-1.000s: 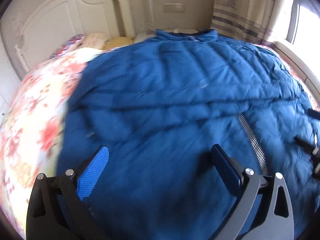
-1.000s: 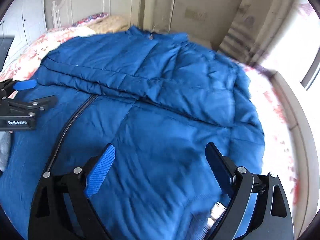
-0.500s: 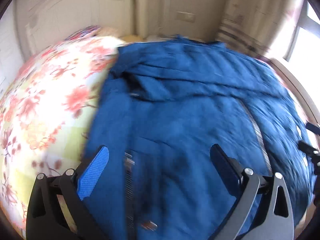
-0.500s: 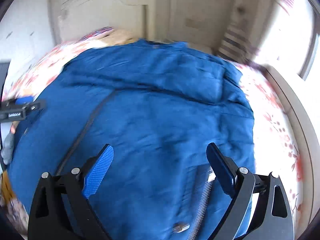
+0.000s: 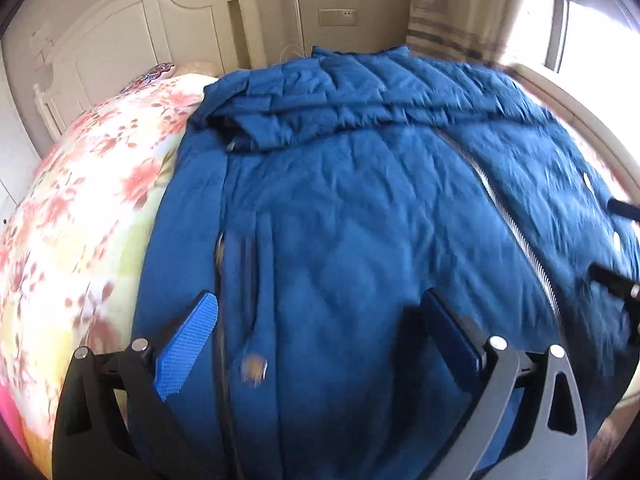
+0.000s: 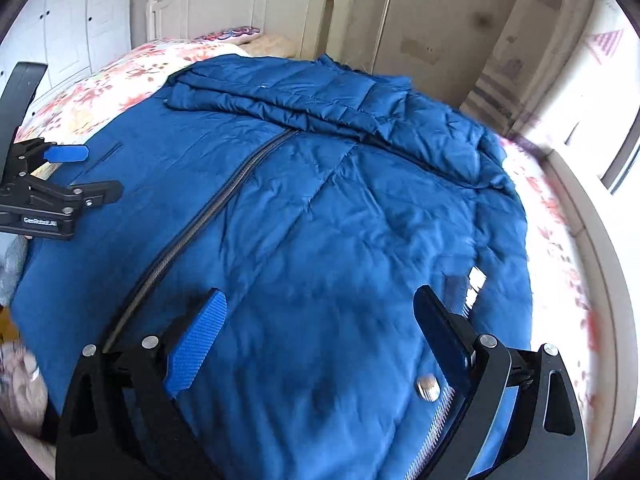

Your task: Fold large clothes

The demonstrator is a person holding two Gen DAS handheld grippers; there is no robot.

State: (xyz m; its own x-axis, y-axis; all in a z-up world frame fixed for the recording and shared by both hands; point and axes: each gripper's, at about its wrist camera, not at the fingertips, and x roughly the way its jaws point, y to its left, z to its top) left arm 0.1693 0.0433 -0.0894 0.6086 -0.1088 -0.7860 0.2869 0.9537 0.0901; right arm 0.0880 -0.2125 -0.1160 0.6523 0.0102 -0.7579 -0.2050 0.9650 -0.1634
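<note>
A large blue padded jacket (image 5: pixel 352 216) lies spread front-up on the bed, also in the right wrist view (image 6: pixel 320 208). Its zipper (image 5: pixel 516 232) runs down the middle, and it shows in the right wrist view too (image 6: pixel 208 220). Both sleeves are folded across the chest near the collar (image 6: pixel 288 104). My left gripper (image 5: pixel 320 312) is open and empty above the jacket's lower left side; it also shows in the right wrist view (image 6: pixel 76 176). My right gripper (image 6: pixel 320 304) is open and empty above the jacket's lower right side, near a snap button (image 6: pixel 427 387).
The bed has a floral quilt (image 5: pixel 80 216) left of the jacket and a white headboard (image 5: pixel 132 40) at the back. A pillow (image 6: pixel 236 34) lies by the headboard. A curtain and window (image 5: pixel 580 20) are on the right. A wall socket (image 5: pixel 337 16) is behind.
Both grippers have drawn back toward the jacket's hem and stayed open. The left one shifted left, so the quilt and the jacket's left edge came into view.
</note>
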